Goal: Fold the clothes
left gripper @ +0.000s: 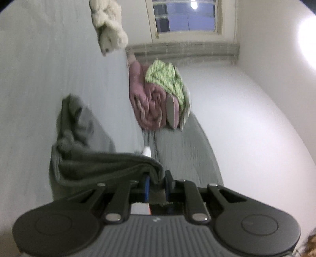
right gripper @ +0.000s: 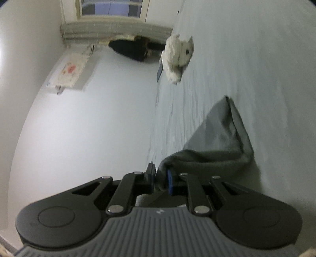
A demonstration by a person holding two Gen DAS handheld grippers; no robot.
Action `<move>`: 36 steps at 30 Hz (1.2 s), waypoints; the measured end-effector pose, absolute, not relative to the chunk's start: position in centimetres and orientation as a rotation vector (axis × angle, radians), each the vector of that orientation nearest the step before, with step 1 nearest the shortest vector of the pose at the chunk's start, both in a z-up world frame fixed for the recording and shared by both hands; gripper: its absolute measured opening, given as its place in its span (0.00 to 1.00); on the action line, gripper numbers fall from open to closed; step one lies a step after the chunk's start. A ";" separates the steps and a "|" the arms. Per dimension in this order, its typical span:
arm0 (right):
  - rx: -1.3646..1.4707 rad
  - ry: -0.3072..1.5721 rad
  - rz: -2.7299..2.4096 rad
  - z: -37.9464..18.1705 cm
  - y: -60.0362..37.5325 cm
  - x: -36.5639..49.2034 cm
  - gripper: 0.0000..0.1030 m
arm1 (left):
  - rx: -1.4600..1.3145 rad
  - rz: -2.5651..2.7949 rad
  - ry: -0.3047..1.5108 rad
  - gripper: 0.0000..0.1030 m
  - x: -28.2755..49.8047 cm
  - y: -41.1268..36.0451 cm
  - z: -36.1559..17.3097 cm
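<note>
A dark grey-green garment [left gripper: 83, 158] lies partly on the pale bed sheet [left gripper: 49, 69] and rises to my left gripper [left gripper: 157, 181], which is shut on its bunched edge. In the right wrist view the same garment [right gripper: 221, 142] hangs from the sheet [right gripper: 256, 59] to my right gripper [right gripper: 161, 179], which is shut on another edge of it. Both views are rolled sideways, with the bed running up one side. The garment sags between the grip and the sheet.
A white plush toy [left gripper: 110, 29] lies on the bed, also in the right wrist view [right gripper: 177, 57]. A pile of pink and green cloth [left gripper: 158, 94] sits by the bed edge. A window [left gripper: 185, 17], white walls and a dark object [right gripper: 134, 49] lie beyond.
</note>
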State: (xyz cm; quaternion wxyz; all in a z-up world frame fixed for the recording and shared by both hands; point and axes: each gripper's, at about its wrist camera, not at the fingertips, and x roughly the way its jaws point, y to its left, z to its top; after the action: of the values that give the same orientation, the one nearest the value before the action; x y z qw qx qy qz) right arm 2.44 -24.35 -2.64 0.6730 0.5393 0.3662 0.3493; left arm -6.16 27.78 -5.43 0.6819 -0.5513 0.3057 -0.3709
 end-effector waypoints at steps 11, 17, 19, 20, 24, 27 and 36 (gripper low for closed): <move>1.365 0.764 0.663 -6.0 -23.2 8.0 0.16 | -1.389 -0.637 0.587 0.14 0.0 26.7 -7.8; 1.429 0.810 0.578 -8.8 -23.1 9.4 0.20 | -1.409 -0.495 0.614 0.15 1.9 26.2 -10.0; 1.459 0.825 0.557 -9.6 -23.3 9.5 0.23 | -1.399 -0.452 0.629 0.16 2.0 26.4 -10.2; 1.482 0.822 0.555 -9.8 -23.6 9.4 0.29 | -1.389 -0.441 0.631 0.21 2.3 26.4 -10.0; 1.525 0.775 0.569 -9.3 -24.5 8.8 0.50 | -1.313 -0.416 0.599 0.42 2.2 26.5 -8.2; 1.438 0.756 0.545 -7.8 -24.5 8.7 0.50 | -1.211 -0.378 0.570 0.42 1.7 26.9 -6.5; 0.951 0.772 0.475 -4.0 -21.9 5.9 0.49 | -0.831 -0.298 0.740 0.42 0.3 25.2 -5.0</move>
State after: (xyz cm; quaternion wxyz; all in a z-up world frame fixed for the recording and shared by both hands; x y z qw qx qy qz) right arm 5.94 -21.93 -3.97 0.7920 0.4419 0.3589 0.2207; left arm 0.30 25.21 -5.04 0.8385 -0.3931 0.3499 -0.1411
